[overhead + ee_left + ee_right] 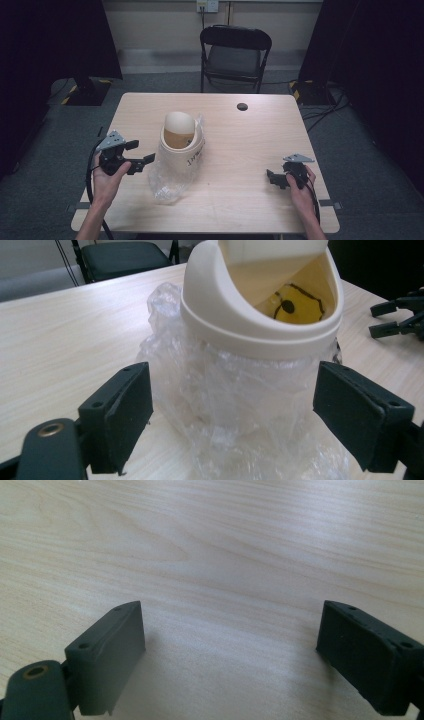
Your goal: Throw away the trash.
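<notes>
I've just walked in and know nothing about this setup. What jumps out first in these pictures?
The cream bin with a tilted swing lid stands near the middle of the wooden table, wrapped below in a crinkled clear plastic bag. A person's hands hold two black grippers: the left gripper open right beside the bin, the right gripper open over bare wood. Behind the table stands an empty black chair.

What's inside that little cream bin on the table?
Through the cream bin's tilted swing flap, something yellow with black markings shows. The lid and crinkled clear plastic bag hide whatever lies deeper.
</notes>
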The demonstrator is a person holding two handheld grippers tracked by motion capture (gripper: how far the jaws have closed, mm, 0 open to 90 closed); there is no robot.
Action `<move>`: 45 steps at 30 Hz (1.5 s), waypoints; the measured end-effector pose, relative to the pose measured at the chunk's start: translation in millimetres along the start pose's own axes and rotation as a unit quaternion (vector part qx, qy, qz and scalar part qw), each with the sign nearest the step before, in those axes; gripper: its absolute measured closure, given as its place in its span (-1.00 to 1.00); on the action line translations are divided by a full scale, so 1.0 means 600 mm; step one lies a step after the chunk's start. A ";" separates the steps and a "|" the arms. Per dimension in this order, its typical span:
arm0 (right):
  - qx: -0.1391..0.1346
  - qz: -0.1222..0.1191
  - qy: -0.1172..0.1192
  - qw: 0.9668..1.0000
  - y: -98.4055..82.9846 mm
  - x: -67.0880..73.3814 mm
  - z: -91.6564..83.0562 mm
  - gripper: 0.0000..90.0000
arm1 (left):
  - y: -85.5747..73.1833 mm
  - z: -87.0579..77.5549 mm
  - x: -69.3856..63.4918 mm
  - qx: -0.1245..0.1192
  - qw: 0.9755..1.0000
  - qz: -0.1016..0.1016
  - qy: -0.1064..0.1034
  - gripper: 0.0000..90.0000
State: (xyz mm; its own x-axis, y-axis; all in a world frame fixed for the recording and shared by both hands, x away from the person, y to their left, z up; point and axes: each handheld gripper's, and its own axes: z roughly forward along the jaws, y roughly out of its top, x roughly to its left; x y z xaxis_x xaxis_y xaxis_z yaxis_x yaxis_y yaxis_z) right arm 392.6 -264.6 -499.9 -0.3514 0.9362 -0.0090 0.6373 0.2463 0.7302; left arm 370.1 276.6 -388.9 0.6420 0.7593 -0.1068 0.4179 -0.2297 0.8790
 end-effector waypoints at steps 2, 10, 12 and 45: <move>0.000 0.000 -0.001 1.000 0.000 0.000 0.000 -0.76 | -0.008 -0.006 0.005 0.004 1.000 -0.009 0.002 -0.65; 0.000 0.000 -0.001 1.000 0.000 0.000 0.000 -0.76 | -0.036 -0.018 0.021 0.025 0.999 -0.014 0.041 -0.65; 0.000 0.000 -0.001 1.000 0.000 0.000 0.000 -0.76 | -0.051 -0.021 0.030 0.032 0.998 -0.023 0.051 -0.65; 0.000 0.000 0.000 1.000 0.000 0.000 0.000 -0.76 | -0.189 0.008 0.087 0.137 0.981 -0.046 0.128 -0.61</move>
State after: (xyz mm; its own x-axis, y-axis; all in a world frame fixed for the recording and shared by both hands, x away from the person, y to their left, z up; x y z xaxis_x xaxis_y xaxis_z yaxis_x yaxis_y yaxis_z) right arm 392.6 -264.6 -499.9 -0.3516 0.9361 -0.0092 0.6372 0.2465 0.7302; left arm 359.3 339.3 -496.4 0.4261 0.9042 -0.0283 0.6458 -0.2821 0.7095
